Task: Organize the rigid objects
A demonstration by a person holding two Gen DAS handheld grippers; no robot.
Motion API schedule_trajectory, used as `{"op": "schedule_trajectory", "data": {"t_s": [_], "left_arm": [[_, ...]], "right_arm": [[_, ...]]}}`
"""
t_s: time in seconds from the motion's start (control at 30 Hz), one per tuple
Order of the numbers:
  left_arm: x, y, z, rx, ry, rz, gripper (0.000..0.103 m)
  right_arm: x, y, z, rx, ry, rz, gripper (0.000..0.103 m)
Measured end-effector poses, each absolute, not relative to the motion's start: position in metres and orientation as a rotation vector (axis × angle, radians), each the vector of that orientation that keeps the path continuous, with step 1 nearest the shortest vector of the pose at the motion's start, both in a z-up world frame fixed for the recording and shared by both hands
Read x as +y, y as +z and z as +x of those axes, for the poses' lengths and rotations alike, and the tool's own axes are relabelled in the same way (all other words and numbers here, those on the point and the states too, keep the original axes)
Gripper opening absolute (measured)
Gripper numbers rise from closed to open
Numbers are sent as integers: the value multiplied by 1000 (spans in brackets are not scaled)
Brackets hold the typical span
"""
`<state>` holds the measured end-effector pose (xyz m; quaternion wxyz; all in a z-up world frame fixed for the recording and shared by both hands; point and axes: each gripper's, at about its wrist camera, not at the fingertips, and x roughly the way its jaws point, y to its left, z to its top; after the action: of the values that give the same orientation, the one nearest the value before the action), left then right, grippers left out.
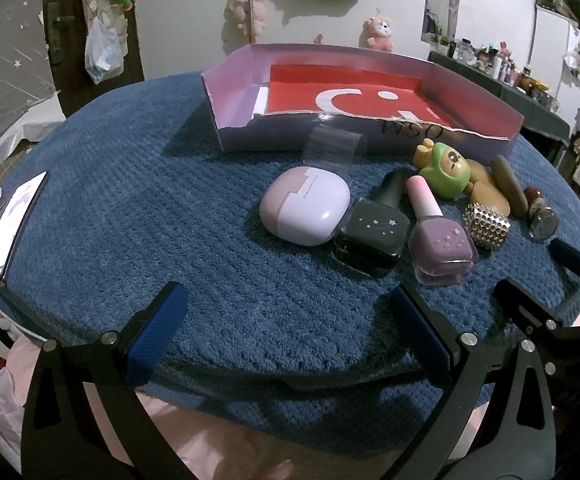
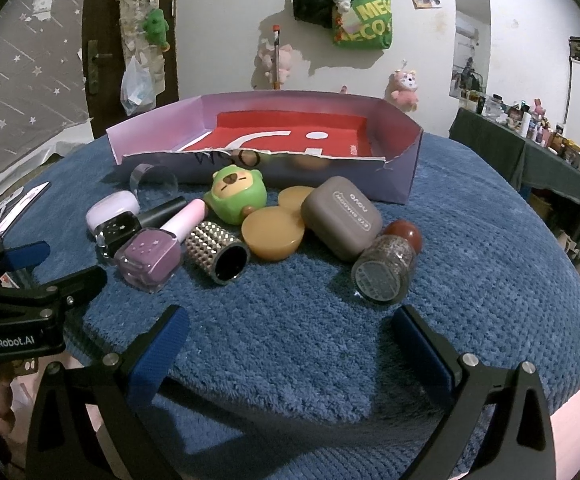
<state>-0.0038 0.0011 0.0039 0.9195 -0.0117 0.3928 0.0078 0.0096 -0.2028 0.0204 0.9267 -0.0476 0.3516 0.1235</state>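
On the blue towel-covered surface (image 1: 130, 200) a phone (image 1: 10, 228) lies at the far left edge, well apart from everything else. The left tool (image 1: 286, 332) hovers low at the near edge with its blue-padded fingers spread wide and nothing between them; ahead of it, slightly right, sits the lilac earbud case (image 1: 305, 210), touching the dark nail polish bottle (image 1: 373, 228), with the purple nail polish bottle (image 1: 441, 240) just beside that. A clear roll of tape (image 1: 333, 144) stands behind the case, against the front wall of the torn cardboard box (image 1: 369, 136), which lies at the far side with its red floor showing. Further right comes the studded silver cylinder (image 2: 218, 256), lying on its side with its open end toward the camera, then the green bear toy (image 2: 236, 196) behind it, two amber round pieces (image 2: 274, 238), the grey eyeshadow case (image 2: 341, 222) leaning on them, and the glitter jar (image 2: 385, 272) with a red-brown cap. The right tool (image 2: 290, 348) is likewise released — fingers wide, holding nothing — and the glitter jar lies just beyond its right finger, the cylinder beyond its left.
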Motion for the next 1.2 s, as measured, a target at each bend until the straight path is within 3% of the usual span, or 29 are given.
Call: {"op": "schedule_trajectory", "data": {"t_s": [0.37, 0.83, 1.0, 1.07, 1.2], "left_arm": [[2, 3, 7, 831, 0, -14, 103], [6, 3, 14, 825, -57, 16, 103], [-1, 6, 13, 822, -93, 9, 99], [-7, 7, 12, 802, -93, 47, 88], [6, 7, 15, 814, -113, 16, 88]], "right_arm": [[-207, 22, 12, 719, 275, -87, 103], [-223, 25, 24, 720, 230, -80, 94], [-221, 24, 29, 716, 227, -89, 93], [-220, 24, 30, 715, 228, -91, 93], [-223, 25, 34, 719, 226, -86, 89]]}}
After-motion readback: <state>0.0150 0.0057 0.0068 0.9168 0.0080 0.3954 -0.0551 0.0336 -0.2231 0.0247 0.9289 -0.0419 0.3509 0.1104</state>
